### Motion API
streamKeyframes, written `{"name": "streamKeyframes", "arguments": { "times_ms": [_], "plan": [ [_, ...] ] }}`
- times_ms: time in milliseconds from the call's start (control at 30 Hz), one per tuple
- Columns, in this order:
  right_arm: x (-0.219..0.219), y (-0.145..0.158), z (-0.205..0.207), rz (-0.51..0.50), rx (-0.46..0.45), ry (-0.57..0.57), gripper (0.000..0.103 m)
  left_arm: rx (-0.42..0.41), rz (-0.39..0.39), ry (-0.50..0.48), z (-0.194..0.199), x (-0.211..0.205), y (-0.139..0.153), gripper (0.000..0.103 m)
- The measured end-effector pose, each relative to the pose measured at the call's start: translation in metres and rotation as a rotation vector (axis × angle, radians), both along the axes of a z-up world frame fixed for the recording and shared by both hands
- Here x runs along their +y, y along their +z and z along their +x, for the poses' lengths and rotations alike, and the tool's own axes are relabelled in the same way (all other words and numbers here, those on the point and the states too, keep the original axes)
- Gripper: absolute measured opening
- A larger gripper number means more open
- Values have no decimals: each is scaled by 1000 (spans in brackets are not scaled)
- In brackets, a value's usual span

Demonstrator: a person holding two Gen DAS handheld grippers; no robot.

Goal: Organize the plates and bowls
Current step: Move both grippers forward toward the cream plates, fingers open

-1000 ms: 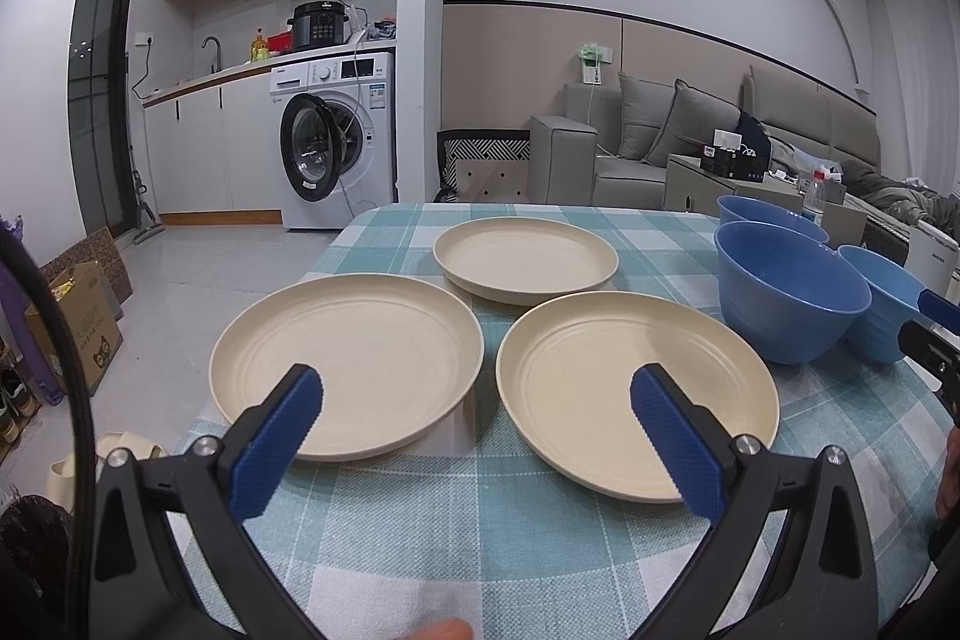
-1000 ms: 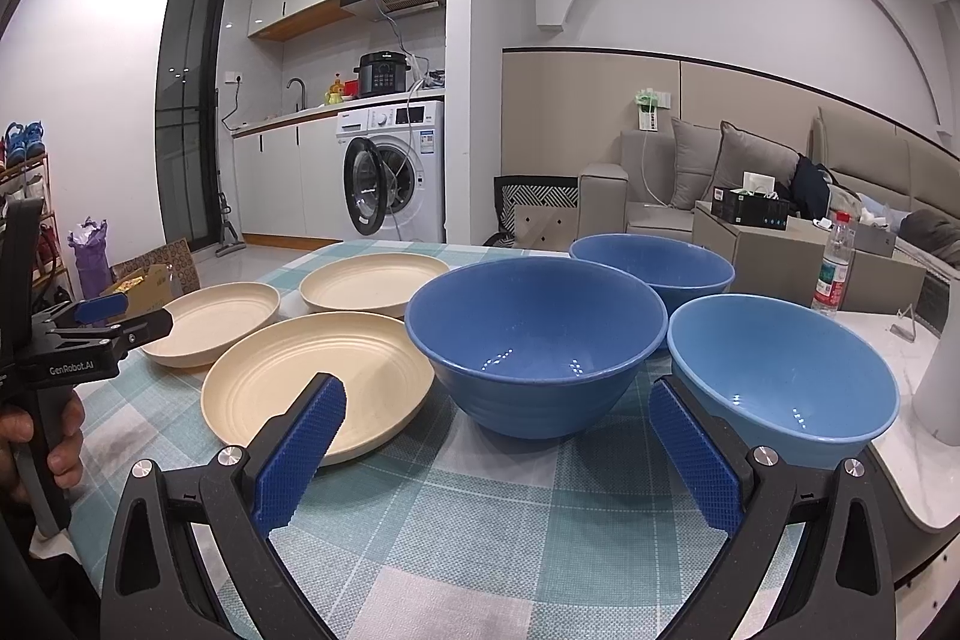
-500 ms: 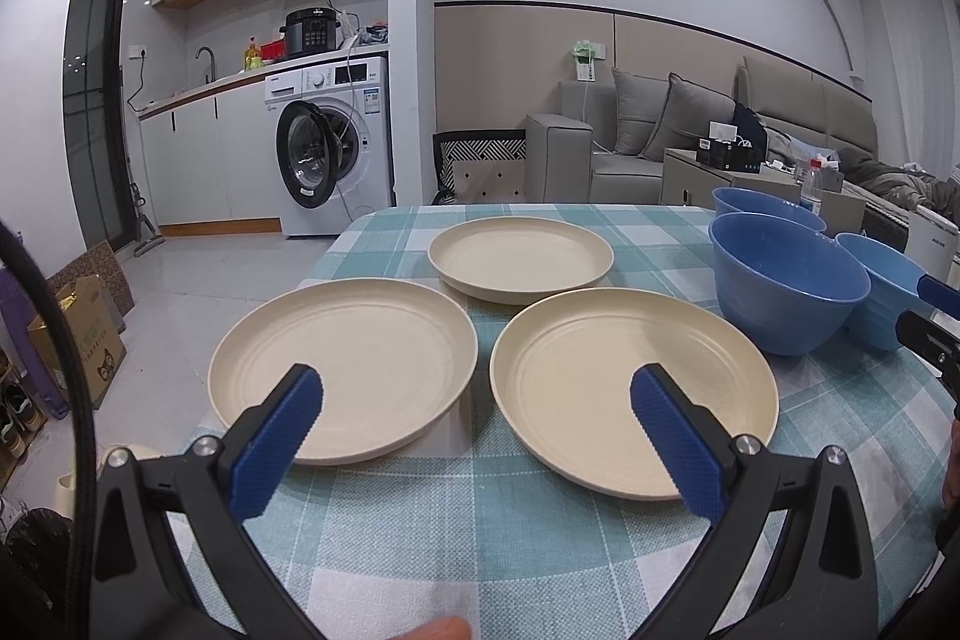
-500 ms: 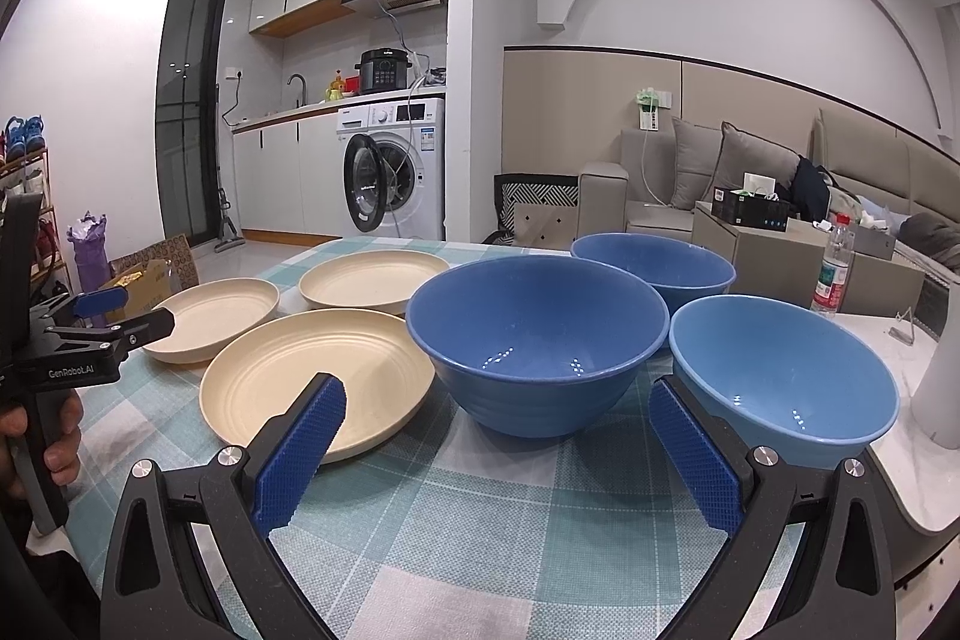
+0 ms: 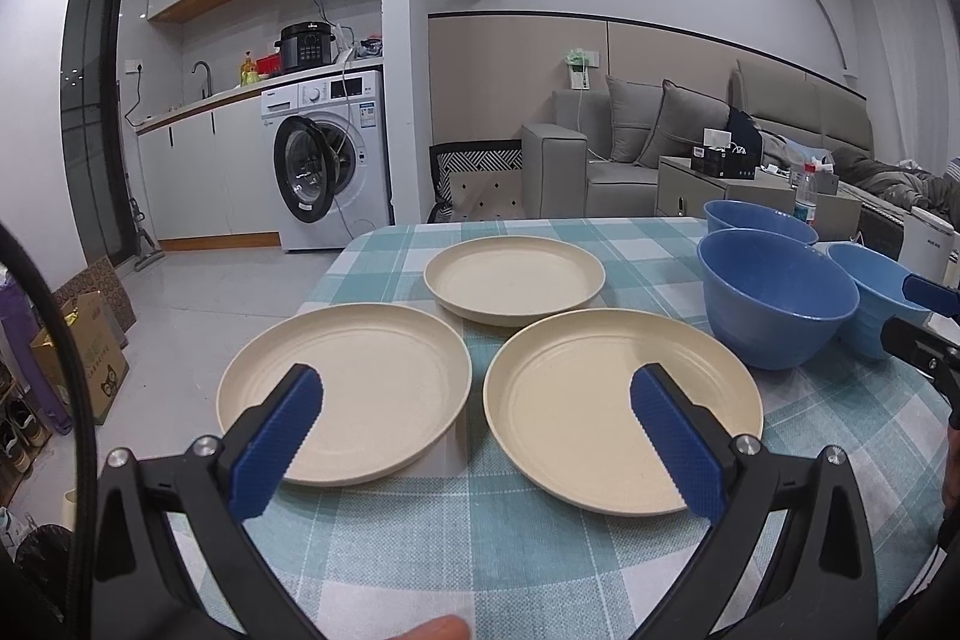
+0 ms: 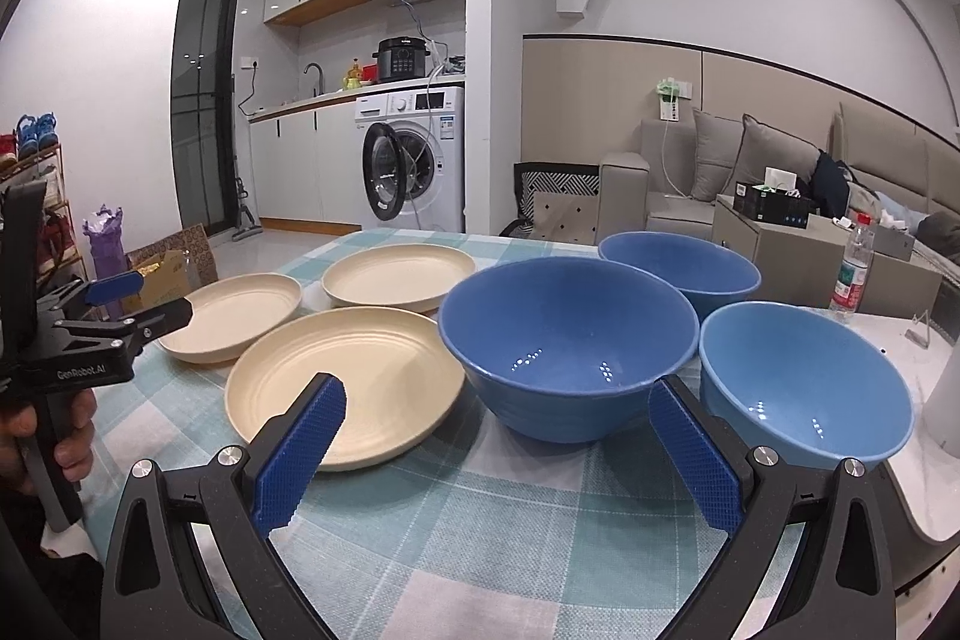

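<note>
We had eased the left gripper (image 5: 474,421) back slightly; both it and the right gripper (image 6: 495,436) stayed wide, empty. Three plates (image 5: 345,391) lay left of the centre bowl (image 6: 567,340); stacking remained unstarted.

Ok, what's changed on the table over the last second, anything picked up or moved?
Nothing was picked up. The left gripper drifted slightly, open and empty; the right gripper stayed open too. The three cream round plates and three blue bowls lie unmoved on the checked tablecloth.

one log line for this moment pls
left hand-held gripper open, empty | right hand-held gripper open, empty | three cream plates, three blue bowls unstacked
</note>
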State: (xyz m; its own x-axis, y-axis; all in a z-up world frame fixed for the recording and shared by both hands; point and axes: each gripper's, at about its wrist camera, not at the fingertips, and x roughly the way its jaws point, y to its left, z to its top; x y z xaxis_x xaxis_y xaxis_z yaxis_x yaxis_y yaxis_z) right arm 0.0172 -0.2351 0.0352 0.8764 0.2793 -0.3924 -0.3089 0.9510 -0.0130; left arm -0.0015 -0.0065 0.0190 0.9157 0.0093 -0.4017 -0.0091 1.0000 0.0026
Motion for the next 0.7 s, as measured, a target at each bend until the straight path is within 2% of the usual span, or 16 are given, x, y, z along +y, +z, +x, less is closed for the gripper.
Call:
{"name": "streamKeyframes", "arguments": {
  "times_ms": [533, 700],
  "plan": [
    [31, 51, 23, -2, 48, 76, 103, 54, -29, -10, 20, 16, 33, 103],
    [45, 65, 33, -37, 49, 84, 103, 55, -42, -12, 25, 21, 40, 103]
  ]
}}
